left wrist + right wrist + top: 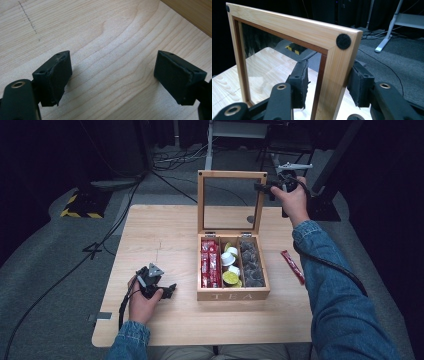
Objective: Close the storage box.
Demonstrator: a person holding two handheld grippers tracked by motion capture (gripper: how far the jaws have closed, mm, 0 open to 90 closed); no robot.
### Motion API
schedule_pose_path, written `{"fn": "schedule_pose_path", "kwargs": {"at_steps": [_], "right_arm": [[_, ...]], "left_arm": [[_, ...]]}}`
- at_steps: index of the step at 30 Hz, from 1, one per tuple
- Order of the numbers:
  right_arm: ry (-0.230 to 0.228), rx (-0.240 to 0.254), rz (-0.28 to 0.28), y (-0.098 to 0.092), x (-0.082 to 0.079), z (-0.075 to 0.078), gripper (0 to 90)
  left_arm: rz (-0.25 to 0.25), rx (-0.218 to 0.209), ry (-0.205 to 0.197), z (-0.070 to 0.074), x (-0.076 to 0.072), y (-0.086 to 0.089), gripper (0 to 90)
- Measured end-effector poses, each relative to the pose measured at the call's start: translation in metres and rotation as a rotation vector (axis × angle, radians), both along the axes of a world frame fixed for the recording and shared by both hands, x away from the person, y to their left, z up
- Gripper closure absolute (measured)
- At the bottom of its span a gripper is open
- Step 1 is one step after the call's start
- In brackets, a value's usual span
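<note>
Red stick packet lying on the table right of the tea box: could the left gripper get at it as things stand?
Probably not directly. The left gripper rests left of the tea box, which stands between it and the red packet; it would have to go over or around.

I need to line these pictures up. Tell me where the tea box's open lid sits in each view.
High view: the lid stands upright at top centre, behind the tea box, the right gripper at its top right corner.
Left gripper view: no lid here; bare table between open jaws.
Right gripper view: the lid's frame rises mid-picture between the jaws.
Shared landmark: the pale wooden table.
</note>
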State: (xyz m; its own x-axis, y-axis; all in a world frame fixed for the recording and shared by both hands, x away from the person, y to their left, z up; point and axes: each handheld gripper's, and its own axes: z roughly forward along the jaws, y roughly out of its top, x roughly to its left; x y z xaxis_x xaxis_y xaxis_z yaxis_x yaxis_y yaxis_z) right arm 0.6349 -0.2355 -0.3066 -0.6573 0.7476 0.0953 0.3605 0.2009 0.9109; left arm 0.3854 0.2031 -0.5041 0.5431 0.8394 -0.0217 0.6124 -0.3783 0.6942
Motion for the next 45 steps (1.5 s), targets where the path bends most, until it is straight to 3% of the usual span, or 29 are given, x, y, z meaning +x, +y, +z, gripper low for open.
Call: {"fn": "schedule_pose_path", "kwargs": {"at_steps": [15, 25, 32, 39, 45], "right_arm": [[-0.047, 0.023, 0.063, -0.01, -0.05, 0.012, 55.1], [-0.05, 0.042, 0.093, -0.016, -0.088, 0.017, 54.0], [-0.055, -0.024, 0.09, -0.016, -0.11, 0.02, 49.6], [-0.051, -0.04, 0.069, -0.02, -0.126, 0.016, 43.8], [-0.05, -0.069, 0.085, -0.019, -0.14, 0.01, 42.6]], "left_arm": [[0.001, 0.002, 0.001, 0.0, 0.0, 0.0, 15.2], [0.008, 0.0, 0.0, 0.0, 0.005, -0.003, 15.0], [0.007, 0.003, 0.0, 0.0, 0.007, -0.004, 15.0], [0.006, 0.001, 0.002, 0.0, 0.007, -0.004, 15.0], [0.008, -0.001, 0.002, 0.0, 0.007, -0.005, 15.0]]}}
